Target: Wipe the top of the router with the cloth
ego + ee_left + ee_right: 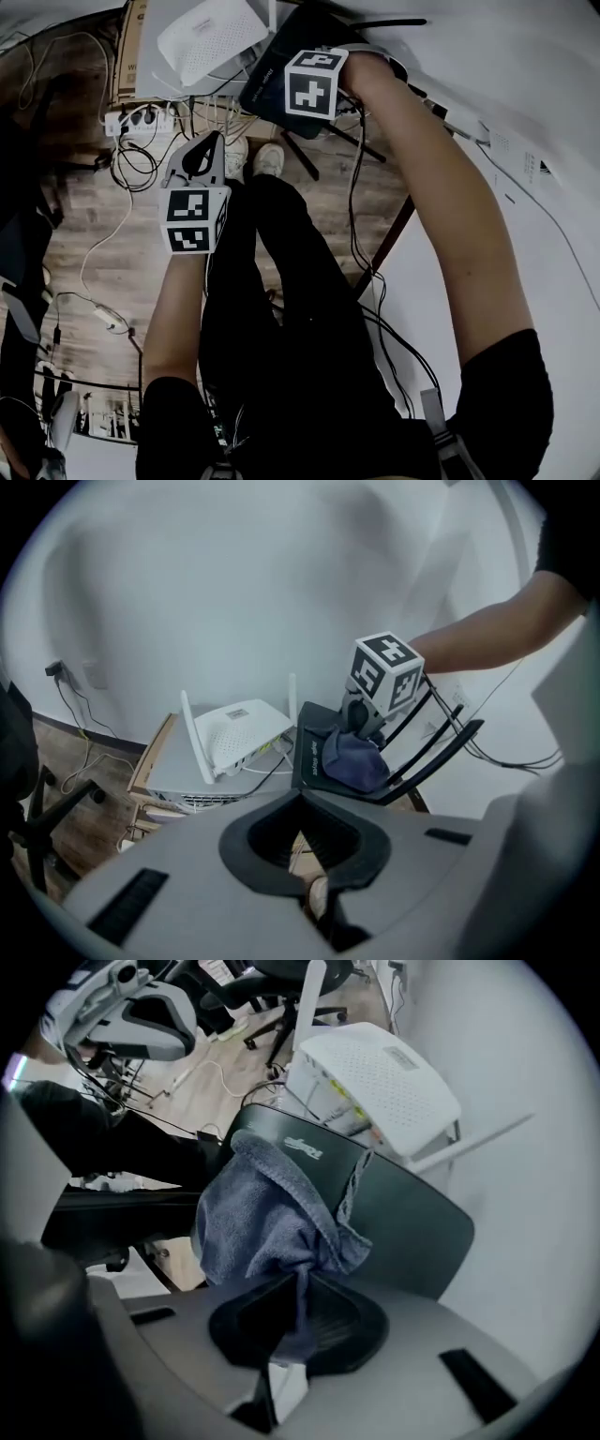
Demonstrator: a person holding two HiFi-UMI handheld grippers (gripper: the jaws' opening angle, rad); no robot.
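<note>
A flat black router (412, 1218) lies next to a white router (375, 1072). My right gripper (298, 1283) is shut on a bunched blue cloth (267, 1218), which hangs down onto the black router's top near its front edge. In the left gripper view the cloth (354, 759) rests on the black router (314, 747), under the right gripper's marker cube (384, 675). My left gripper (309, 892) is held back from both routers, shut with nothing in it. In the head view it (208, 148) hangs low over the floor.
The white router (239, 733) sits on a grey box (164, 771). Black antennas (441, 747) stick out of the black router toward the white wall. A power strip with tangled cables (141, 120) lies on the wood floor. An office chair (122, 1016) stands further off.
</note>
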